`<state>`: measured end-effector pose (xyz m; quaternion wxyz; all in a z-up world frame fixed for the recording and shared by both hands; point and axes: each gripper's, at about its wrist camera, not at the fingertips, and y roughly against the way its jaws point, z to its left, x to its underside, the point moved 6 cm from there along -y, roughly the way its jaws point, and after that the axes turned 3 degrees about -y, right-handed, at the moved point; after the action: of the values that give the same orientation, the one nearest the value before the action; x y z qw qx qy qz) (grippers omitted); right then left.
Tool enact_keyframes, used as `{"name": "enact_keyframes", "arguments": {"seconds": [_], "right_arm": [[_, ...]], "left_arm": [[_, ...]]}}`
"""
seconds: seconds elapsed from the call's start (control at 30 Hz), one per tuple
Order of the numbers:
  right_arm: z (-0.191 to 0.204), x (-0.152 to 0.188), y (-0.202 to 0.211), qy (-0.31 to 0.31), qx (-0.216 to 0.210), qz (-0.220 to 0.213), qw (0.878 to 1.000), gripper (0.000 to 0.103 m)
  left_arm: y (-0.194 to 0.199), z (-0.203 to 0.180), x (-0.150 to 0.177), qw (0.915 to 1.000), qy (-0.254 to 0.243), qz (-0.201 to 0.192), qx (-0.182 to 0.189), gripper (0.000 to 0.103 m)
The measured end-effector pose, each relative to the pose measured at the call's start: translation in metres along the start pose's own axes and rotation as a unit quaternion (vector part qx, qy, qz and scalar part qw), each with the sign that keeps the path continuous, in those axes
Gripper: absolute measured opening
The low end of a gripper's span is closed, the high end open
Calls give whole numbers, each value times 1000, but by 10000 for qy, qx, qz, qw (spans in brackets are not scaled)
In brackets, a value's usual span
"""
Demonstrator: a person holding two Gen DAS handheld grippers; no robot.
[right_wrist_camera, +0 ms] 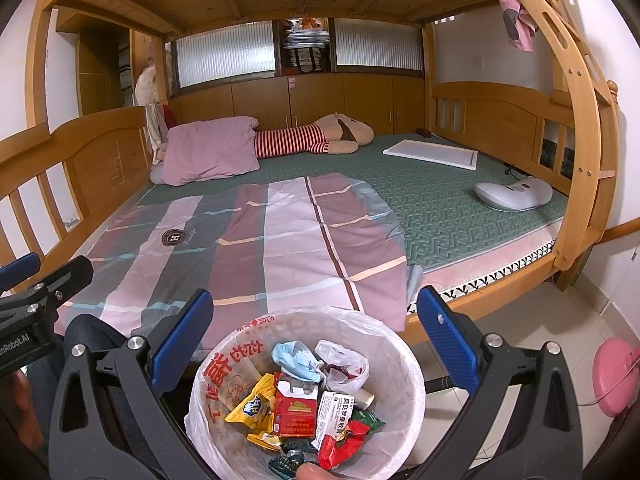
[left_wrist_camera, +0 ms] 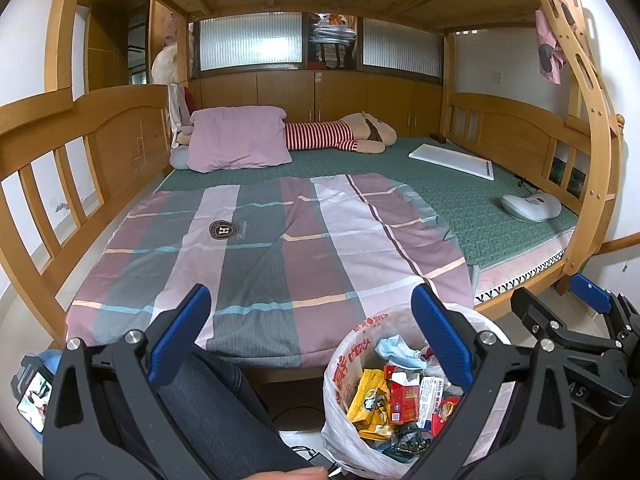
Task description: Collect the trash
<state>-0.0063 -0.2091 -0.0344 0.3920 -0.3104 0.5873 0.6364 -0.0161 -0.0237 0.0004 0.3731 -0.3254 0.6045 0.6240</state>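
Both tools, the left tool [left_wrist_camera: 310, 334] and the right tool [right_wrist_camera: 314, 338], hung apart and empty above the lined bin [right_wrist_camera: 404, 364] of wrappers [right_wrist_camera: 296, 410] beside the bed [right_wrist_camera: 460, 216]'s near edge. Collection looked finished; tying the liner probably came next.

Right finger of my left gripper [left_wrist_camera: 311, 330] covers right part of waste basket [left_wrist_camera: 340, 360]; basket's lower rim cut off by frame edge. Wrappers at bottom of trash pile [right_wrist_camera: 304, 408] overlap, lowest ones unidentifiable. Small print on white carton [right_wrist_camera: 334, 410] too small to read. My fingertip [right_wrist_camera: 314, 472] cut off at bottom edge. Phone [left_wrist_camera: 34, 398] partly behind gripper frame, screen content unclear.
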Motion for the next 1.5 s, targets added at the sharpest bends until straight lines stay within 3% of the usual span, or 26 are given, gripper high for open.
{"name": "enact_keyframes", "arguments": {"seconds": [1.5], "right_arm": [[-2,9,-8,-93,29,122,9999,100]], "left_arm": [[-7,1,8,9997,163,171,47,100]]}}
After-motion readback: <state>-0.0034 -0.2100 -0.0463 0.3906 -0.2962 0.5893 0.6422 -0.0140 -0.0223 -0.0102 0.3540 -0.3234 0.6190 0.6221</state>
